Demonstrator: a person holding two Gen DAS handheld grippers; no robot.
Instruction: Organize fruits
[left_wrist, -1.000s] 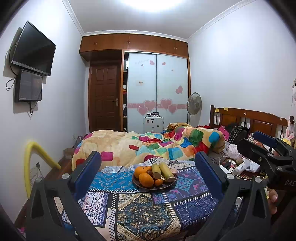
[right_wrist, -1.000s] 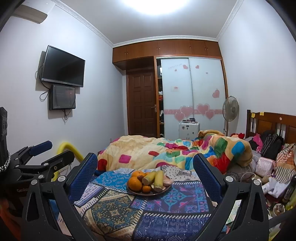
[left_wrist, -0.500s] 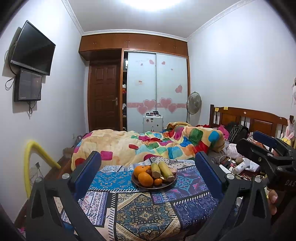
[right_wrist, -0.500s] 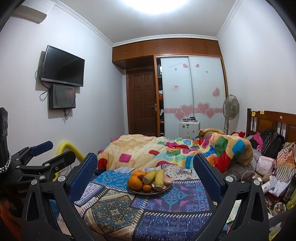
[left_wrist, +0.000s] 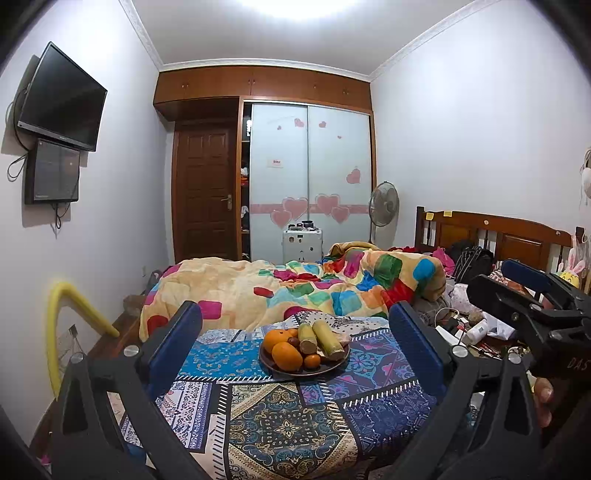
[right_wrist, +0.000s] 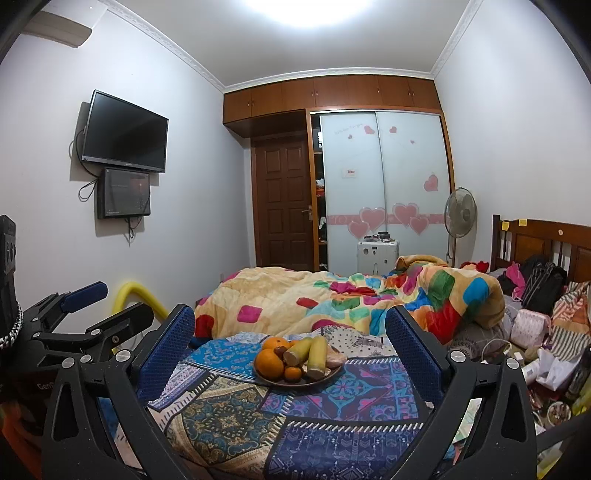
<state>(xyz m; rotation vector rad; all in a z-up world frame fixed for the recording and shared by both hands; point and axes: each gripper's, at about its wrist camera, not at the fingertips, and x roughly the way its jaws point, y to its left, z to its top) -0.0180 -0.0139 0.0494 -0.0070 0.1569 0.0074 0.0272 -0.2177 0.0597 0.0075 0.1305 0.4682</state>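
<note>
Both grippers hung above the near end of a bed, aimed at a dark plate (left_wrist: 280, 369) of fruit that sat on a patchwork patterned cloth (left_wrist: 280, 421). The left gripper (left_wrist: 295, 350) had its blue-padded fingers spread wide with nothing between them, the plate lying well ahead in the gap. The right gripper (right_wrist: 291, 350) was likewise spread and empty, framing the same plate. On the plate lay two large oranges (left_wrist: 287, 356), a small orange (left_wrist: 312, 361) at the front rim, and two yellow-green cylindrical pieces (left_wrist: 327, 336) leaning side by side. A bright patchwork quilt (left_wrist: 295, 288) was bunched up behind the cloth.
</note>
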